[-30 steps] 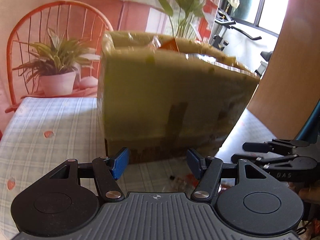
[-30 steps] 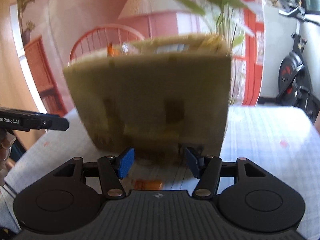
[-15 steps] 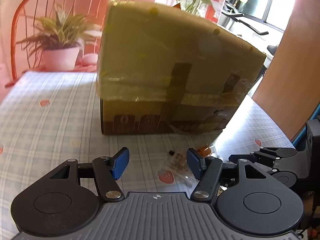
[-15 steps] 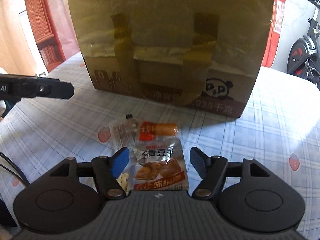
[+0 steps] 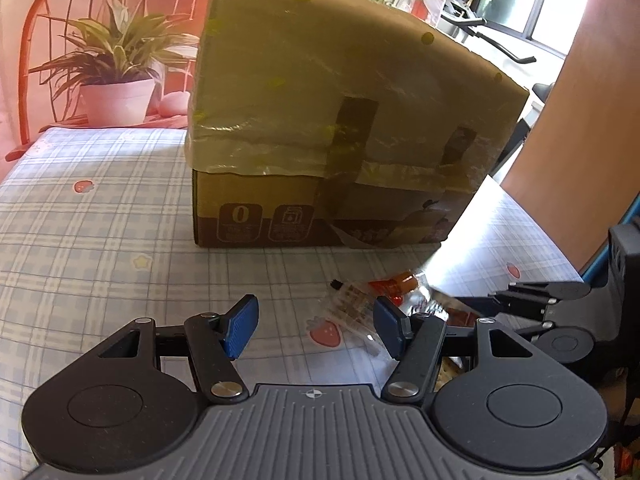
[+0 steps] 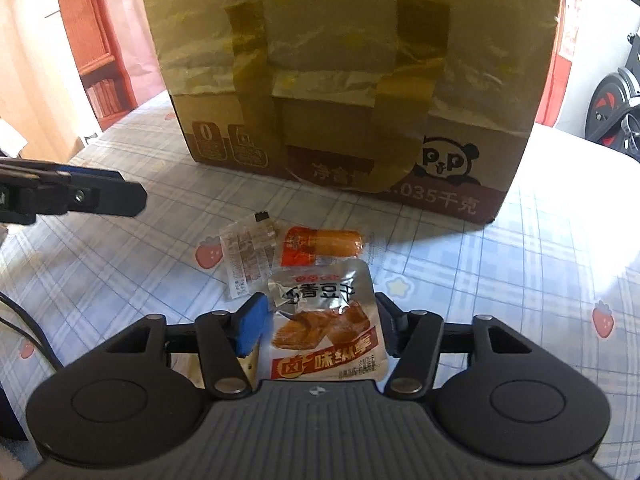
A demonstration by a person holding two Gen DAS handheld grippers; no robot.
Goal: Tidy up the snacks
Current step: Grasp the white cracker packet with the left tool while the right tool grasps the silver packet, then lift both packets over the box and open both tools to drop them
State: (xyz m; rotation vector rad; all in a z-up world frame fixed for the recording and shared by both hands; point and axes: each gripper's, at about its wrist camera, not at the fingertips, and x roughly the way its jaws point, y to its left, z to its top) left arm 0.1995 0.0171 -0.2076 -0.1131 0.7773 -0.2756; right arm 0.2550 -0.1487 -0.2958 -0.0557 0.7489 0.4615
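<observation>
Brown cardboard box wrapped in glossy wrinkled tape, shiny crinkled silver foil snack packet, clear glossy plastic sachet, matt checked cloth on the worktop, matt black plastic gripper bodies, blue rubbery fingers

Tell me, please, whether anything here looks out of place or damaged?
Three snack packets lie loose on the tablecloth before the cardboard box: a silver pouch, an orange sausage pack, a clear wrapper. The box's tape is wrinkled and peeling.

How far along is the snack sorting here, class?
Done: nothing visibly sorted. In hand: right hand-held gripper, whose jaws have just been closing around the silver packet. Remaining: the sausage packet and clear sachet lie before the box; left hand-held gripper is open, empty.
</observation>
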